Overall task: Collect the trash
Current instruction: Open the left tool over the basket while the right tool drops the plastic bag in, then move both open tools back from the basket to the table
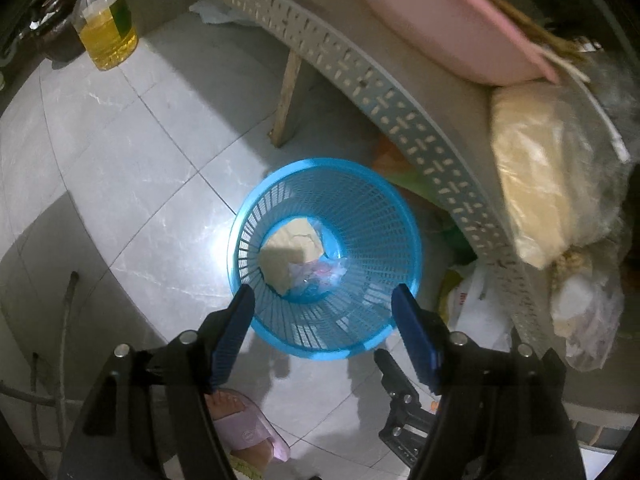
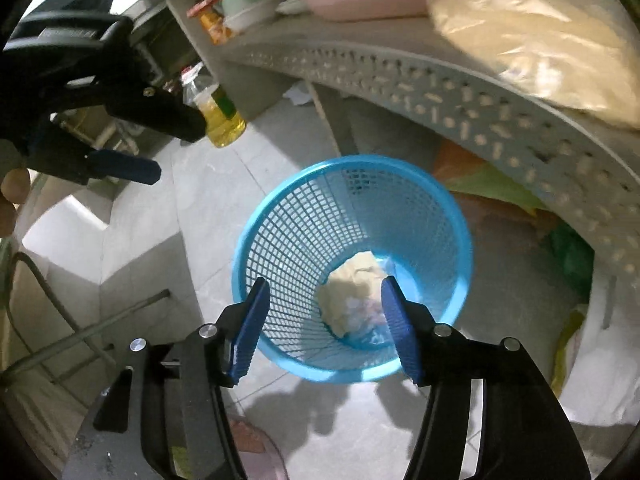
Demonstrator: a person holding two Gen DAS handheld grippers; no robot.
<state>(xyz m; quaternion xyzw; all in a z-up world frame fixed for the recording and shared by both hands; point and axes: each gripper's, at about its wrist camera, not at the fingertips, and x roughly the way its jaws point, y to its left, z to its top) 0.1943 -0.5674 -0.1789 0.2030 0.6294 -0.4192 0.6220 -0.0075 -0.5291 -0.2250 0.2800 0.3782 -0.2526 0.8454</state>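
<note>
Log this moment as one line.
left gripper: open, empty | right gripper: open, empty | trash: in basket

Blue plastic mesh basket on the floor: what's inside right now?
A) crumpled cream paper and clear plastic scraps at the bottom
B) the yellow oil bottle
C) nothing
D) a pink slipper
A: both wrist views look down into the blue plastic mesh basket and show crumpled cream paper with plastic scraps at its bottom.

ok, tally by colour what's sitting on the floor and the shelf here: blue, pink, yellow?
Blue: 1, the mesh basket on the floor, with crumpled trash inside
Pink: 1, the basin on the shelf
Yellow: 1, the oil bottle on the floor
Total: 3
</note>
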